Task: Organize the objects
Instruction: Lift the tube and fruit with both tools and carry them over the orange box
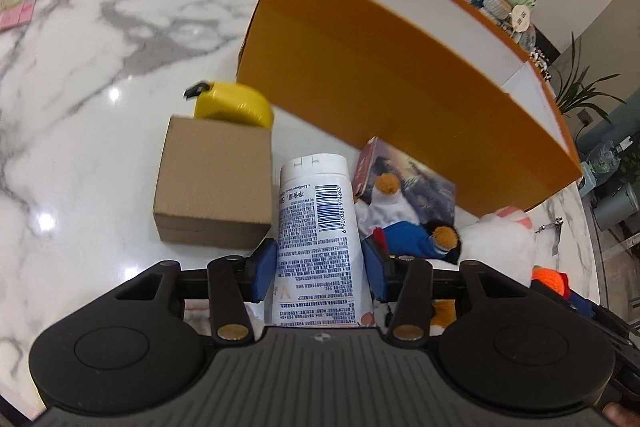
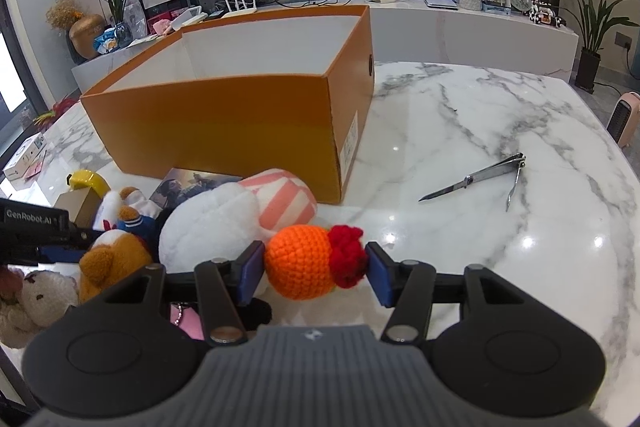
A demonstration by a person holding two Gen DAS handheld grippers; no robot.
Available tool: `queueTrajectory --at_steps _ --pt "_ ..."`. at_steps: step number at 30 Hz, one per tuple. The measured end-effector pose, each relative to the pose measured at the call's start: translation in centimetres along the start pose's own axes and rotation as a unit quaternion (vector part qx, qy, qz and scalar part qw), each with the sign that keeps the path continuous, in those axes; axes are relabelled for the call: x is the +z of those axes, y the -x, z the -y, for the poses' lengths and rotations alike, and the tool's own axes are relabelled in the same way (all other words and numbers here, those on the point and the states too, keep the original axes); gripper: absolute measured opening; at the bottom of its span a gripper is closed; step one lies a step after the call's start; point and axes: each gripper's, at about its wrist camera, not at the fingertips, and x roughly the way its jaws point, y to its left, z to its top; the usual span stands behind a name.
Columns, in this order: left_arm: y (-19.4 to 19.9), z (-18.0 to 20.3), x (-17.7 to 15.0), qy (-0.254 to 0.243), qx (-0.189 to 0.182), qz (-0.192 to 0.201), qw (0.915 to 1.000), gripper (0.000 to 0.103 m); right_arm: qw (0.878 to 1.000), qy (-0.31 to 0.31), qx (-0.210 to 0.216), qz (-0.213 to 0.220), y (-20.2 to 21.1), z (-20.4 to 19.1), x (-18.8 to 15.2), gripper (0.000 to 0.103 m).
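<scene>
Left gripper (image 1: 320, 267) is clamping white bottle (image 1: 316, 227) beside brown carton (image 1: 214, 183) | right gripper (image 2: 316, 277) is squeezing orange crochet toy (image 2: 304, 261) above marble table (image 2: 480, 131) | orange box (image 2: 224, 119) is standing open behind, visible white interior showing no contents.

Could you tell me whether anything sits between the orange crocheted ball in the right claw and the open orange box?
Only the white and pink-striped plush lies between the orange crocheted ball and the orange cardboard box.

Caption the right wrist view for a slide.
Right gripper shut on orange crochet toy before open orange box on marble table.
</scene>
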Motion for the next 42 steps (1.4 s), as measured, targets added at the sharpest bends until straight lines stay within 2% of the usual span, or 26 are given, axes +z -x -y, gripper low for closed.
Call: queueTrajectory --at_steps 8,16,24,29,33,38,42 --pt "0.5 0.0 0.1 -0.002 -0.005 0.008 1.0000 0.054 1.000 -0.002 0.004 0.011 0.8 0.1 0.3 0.056" --pt "3.1 0.6 0.4 -0.026 -0.025 0.043 0.9984 0.054 0.999 -0.009 0.004 0.041 3.3 0.3 0.6 0.056" --pt "5.4 0.9 1.0 -0.042 -0.054 0.080 0.9944 0.054 0.996 -0.011 0.035 0.076 6.1 -1.0 1.0 0.056" --pt "7.2 2.4 2.3 -0.057 -0.058 0.108 0.9908 0.054 0.993 -0.019 0.056 0.100 7.4 -2.3 2.2 0.056" --pt "8.2 4.3 4.9 -0.076 -0.061 0.120 0.9880 0.054 0.991 -0.023 0.079 0.108 7.3 -3.2 5.4 0.056" --pt "7.5 8.5 11.6 -0.128 -0.045 0.115 0.9841 0.054 0.993 0.027 0.067 0.095 4.2 -4.7 12.7 0.056" --pt "3.1 11.0 17.3 -0.151 -0.010 0.064 0.9863 0.054 0.997 0.023 0.072 0.025 -2.0 -4.7 17.7 0.056"
